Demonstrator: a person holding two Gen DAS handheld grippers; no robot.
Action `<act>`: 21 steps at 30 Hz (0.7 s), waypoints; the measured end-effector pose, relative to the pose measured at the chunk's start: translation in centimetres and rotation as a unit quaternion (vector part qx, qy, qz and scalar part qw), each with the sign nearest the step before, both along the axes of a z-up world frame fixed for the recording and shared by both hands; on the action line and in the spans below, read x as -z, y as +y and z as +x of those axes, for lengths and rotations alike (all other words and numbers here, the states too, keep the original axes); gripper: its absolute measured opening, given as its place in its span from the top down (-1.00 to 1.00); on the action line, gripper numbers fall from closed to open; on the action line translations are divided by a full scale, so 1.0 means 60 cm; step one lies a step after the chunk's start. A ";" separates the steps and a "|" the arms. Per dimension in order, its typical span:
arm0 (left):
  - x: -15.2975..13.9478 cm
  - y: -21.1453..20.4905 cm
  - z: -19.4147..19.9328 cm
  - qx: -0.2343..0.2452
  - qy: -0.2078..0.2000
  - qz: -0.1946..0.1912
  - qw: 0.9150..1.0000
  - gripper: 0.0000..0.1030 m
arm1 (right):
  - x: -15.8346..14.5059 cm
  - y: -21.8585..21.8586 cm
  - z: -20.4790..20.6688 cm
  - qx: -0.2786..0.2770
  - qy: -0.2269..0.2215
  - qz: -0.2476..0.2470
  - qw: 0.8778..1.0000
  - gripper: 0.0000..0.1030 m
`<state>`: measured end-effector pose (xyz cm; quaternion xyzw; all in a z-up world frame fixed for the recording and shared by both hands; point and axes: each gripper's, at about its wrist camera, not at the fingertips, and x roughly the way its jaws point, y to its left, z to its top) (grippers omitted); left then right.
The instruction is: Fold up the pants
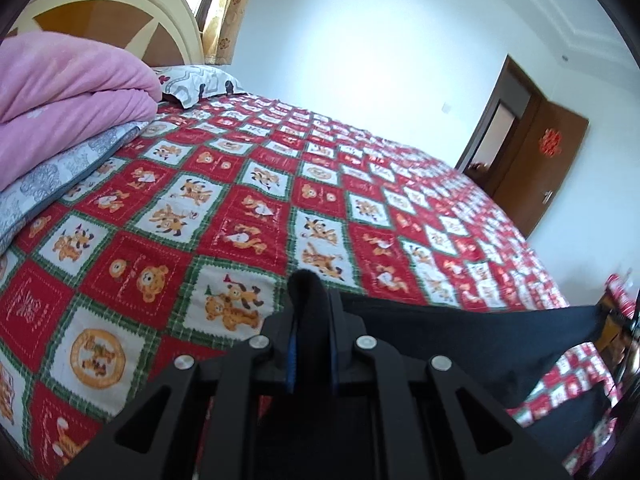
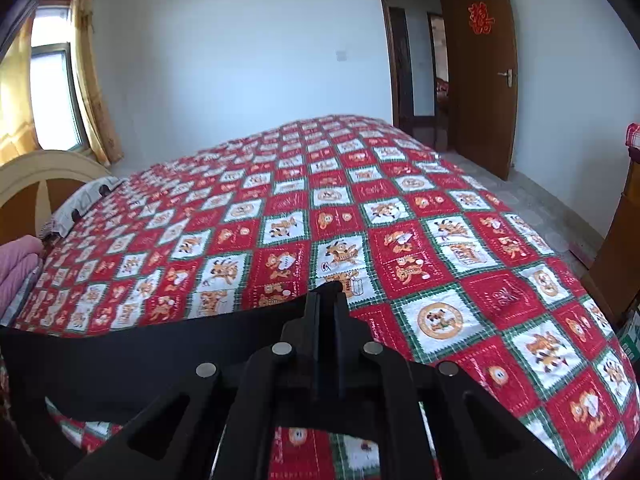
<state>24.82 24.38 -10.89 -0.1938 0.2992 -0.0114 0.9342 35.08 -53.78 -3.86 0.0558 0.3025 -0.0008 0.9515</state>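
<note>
The left tongs are clamped on a bunched corner of the black pants, and the right tongs pinch the opposite corner of the same garment. The cloth hangs stretched between the two, lifted above the near edge of the bed, whose red, white and green patchwork cover shows cartoon bears and dogs; its small lettering is too blurred to read. A folded pink blanket lies near the headboard. On the open brown door hangs a red paper "double happiness" character.
</note>
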 end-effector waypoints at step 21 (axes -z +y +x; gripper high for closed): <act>0.064 0.025 -0.204 0.052 -0.086 -0.091 0.991 0.76 | 0.054 -0.092 -0.314 0.006 -0.074 0.062 0.995 0.89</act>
